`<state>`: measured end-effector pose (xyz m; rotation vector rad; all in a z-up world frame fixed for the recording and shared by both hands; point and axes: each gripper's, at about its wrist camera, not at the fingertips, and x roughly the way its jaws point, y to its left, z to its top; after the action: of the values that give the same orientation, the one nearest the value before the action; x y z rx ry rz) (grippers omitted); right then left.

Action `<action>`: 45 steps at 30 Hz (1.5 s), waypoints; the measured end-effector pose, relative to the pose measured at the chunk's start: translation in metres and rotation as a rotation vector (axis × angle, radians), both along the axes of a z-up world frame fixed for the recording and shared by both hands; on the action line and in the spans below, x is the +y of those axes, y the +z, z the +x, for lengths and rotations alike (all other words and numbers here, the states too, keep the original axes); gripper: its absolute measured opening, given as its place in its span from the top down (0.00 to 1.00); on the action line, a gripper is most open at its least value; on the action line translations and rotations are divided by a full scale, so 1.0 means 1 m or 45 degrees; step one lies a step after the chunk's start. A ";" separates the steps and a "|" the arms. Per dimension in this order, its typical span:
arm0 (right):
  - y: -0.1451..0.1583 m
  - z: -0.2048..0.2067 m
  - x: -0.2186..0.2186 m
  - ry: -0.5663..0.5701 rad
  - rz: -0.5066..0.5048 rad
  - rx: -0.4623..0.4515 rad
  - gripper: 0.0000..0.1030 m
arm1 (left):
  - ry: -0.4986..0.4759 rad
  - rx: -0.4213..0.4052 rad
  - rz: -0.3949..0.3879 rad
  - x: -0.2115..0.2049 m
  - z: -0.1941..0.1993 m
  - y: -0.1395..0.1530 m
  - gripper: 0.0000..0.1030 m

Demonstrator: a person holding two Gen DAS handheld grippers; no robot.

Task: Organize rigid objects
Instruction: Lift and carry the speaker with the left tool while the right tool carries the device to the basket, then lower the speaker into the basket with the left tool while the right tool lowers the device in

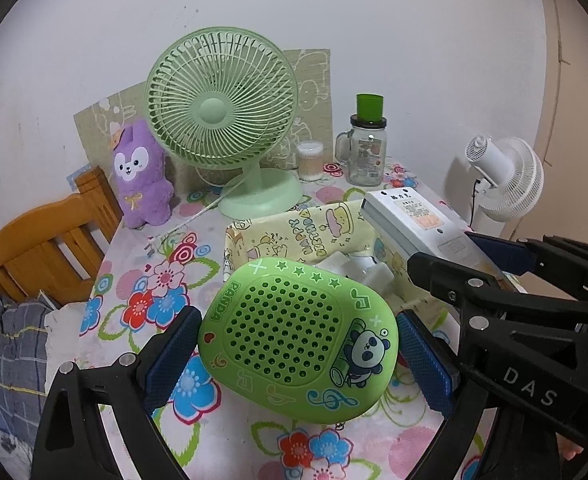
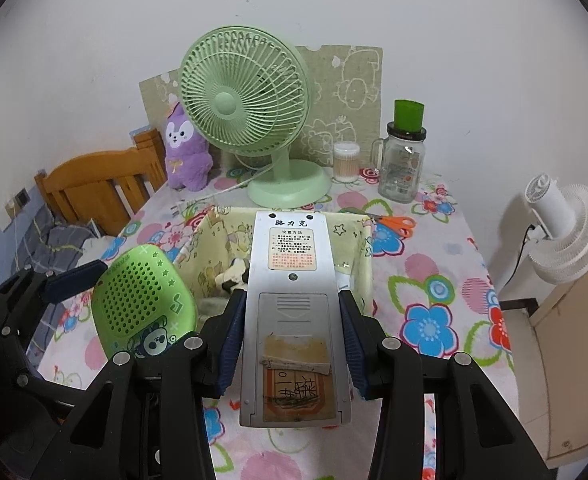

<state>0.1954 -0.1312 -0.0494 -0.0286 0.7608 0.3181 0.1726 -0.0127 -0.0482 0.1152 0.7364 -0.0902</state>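
Observation:
A green panda speaker hangs just above the flowered tablecloth, and my left gripper is shut on it, one blue pad on each side. It also shows at the left of the right wrist view as the green speaker. A grey remote control, back side up, sits between the pads of my right gripper, which is shut on it. Its far end reaches over a yellow cartoon-print fabric basket. In the left wrist view the remote and basket lie ahead and to the right.
Small white items lie in the basket. Behind it stand a green desk fan, a purple plush, a cotton swab tub and a glass jar. Orange scissors lie right of the basket. A wooden chair stands at the left.

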 end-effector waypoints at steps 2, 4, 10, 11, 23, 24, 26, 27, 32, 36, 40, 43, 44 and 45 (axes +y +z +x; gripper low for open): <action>-0.003 0.008 0.001 -0.008 0.010 0.011 0.54 | 0.010 0.006 0.005 0.001 0.007 -0.002 0.05; -0.007 0.015 0.002 -0.014 0.013 0.023 0.54 | 0.019 0.017 0.005 0.002 0.014 -0.005 0.05; -0.020 0.037 0.007 -0.041 -0.003 0.048 0.54 | 0.053 0.053 0.010 0.005 0.036 -0.019 0.05; -0.023 0.041 0.008 -0.043 -0.001 0.054 0.54 | 0.053 0.057 0.008 0.006 0.038 -0.020 0.05; -0.053 0.075 0.028 -0.028 -0.013 0.122 0.54 | 0.057 0.105 0.010 0.011 0.063 -0.045 0.05; -0.055 0.077 0.028 -0.028 -0.013 0.126 0.54 | 0.058 0.107 0.009 0.012 0.065 -0.046 0.05; -0.058 0.082 0.030 -0.033 -0.013 0.140 0.54 | 0.059 0.106 0.015 0.011 0.068 -0.049 0.05; -0.059 0.084 0.029 -0.036 -0.007 0.144 0.54 | 0.059 0.097 0.027 0.010 0.068 -0.049 0.05; -0.065 0.093 0.030 -0.045 -0.011 0.171 0.53 | 0.057 0.088 0.067 0.007 0.074 -0.052 0.06; -0.067 0.095 0.029 -0.050 -0.002 0.181 0.53 | 0.058 0.083 0.081 0.005 0.075 -0.053 0.05; -0.062 0.092 0.029 -0.054 -0.025 0.145 0.47 | 0.058 0.093 0.058 0.006 0.075 -0.052 0.05; -0.056 0.086 0.027 -0.054 -0.035 0.106 0.28 | 0.064 0.094 0.053 0.007 0.074 -0.051 0.05; -0.052 0.083 0.025 -0.055 -0.028 0.094 0.25 | 0.067 0.093 0.040 0.007 0.074 -0.049 0.05; -0.050 0.081 0.023 -0.058 -0.022 0.084 0.23 | 0.071 0.088 0.032 0.006 0.074 -0.047 0.05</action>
<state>0.2765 -0.1077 -0.0991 -0.0175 0.8282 0.2701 0.2462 -0.0064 -0.0950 0.1162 0.8093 -0.0318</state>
